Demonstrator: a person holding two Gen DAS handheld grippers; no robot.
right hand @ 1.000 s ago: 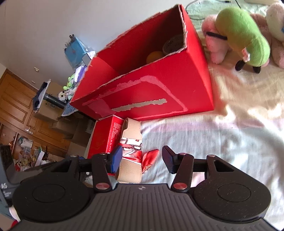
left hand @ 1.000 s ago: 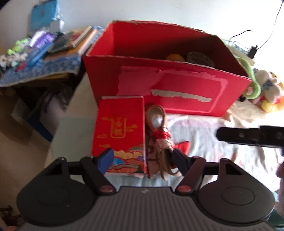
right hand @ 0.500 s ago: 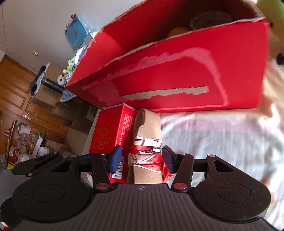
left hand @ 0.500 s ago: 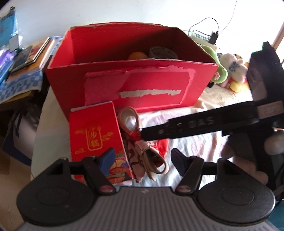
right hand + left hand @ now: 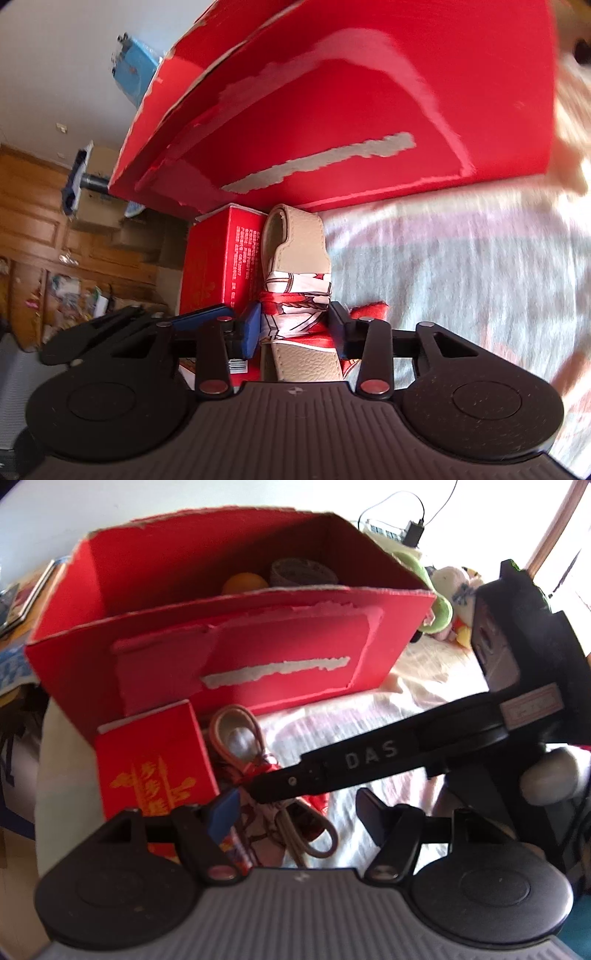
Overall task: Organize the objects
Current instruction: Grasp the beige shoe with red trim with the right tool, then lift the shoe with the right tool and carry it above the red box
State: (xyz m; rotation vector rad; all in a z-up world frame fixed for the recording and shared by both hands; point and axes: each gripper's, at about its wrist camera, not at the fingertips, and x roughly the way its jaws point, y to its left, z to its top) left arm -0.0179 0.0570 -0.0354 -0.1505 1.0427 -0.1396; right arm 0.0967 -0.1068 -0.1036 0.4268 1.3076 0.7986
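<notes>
Two grippers are in play. My right gripper (image 5: 295, 326) has its fingers clamped on the scarf-wrapped middle of a beige leather strap bag (image 5: 295, 254), which lies at centre frame on the pale bedspread (image 5: 461, 280). Its long axis runs away from me, looped end pointing at the torn-faced big red cardboard box (image 5: 351, 103) just beyond. A small red gift box with gold print (image 5: 155, 760) hems it on the left; open bedding lies right. My left gripper (image 5: 295, 805) hangs spread, empty.
</notes>
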